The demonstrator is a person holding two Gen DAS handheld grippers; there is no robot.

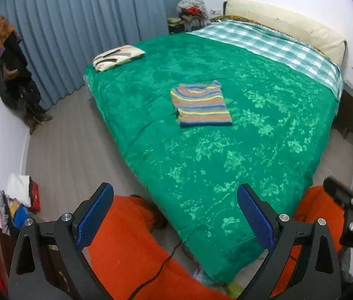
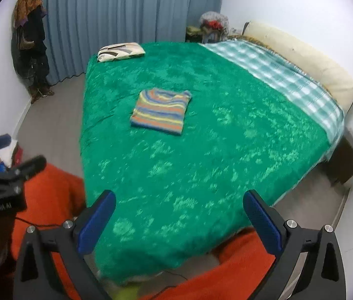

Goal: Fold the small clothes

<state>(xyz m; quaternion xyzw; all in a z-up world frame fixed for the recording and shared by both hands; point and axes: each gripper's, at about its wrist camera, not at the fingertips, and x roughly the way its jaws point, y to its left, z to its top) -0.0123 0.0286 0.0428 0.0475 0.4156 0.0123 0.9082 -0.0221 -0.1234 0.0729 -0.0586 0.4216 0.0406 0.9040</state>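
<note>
Sweater [image 1: 200, 105] lies folded mid-bed at 12 o'clock from both grippers, squared so it can stay put. Left gripper [image 1: 175, 216] and right gripper [image 2: 178, 221] gape wide, empty, well clear of it.

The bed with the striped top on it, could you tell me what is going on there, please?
A person is folding small clothes with a two-finger gripper in each hand. The striped top lies folded on the green bedspread, apart from both grippers. The left gripper and the right gripper are both open and empty, held above the near end of the bed. A second folded piece, cream with dark patterns, sits at the far corner by the blue curtain. More clothes are piled on the floor.
</note>
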